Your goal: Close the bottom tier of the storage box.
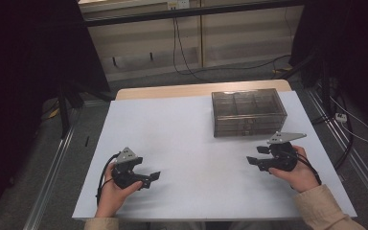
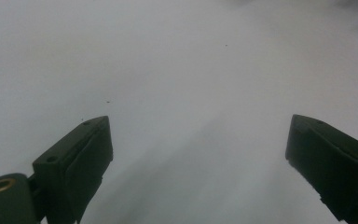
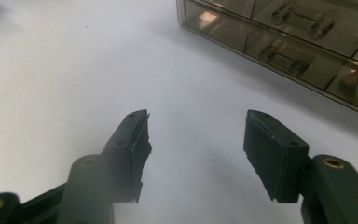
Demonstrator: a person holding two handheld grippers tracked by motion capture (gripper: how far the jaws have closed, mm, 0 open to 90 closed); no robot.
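A smoky see-through drawer cabinet (image 1: 248, 112) stands at the back right of the white table (image 1: 182, 139). Its small drawers with bar handles (image 3: 298, 37) fill the upper right of the right gripper view. My left gripper (image 1: 154, 176) rests low at the front left, held in a hand, jaws wide apart over bare white surface (image 2: 200, 140). My right gripper (image 1: 255, 156) is at the front right, just in front of the cabinet, open with nothing between its fingers (image 3: 196, 135). Both point toward the table's middle.
Beyond the table's far wooden edge (image 1: 201, 89) is grey floor with black cables (image 1: 182, 52) and a pale wall panel. Metal rails (image 1: 52, 167) run along both sides of the table. Dark curtains hang at left and right.
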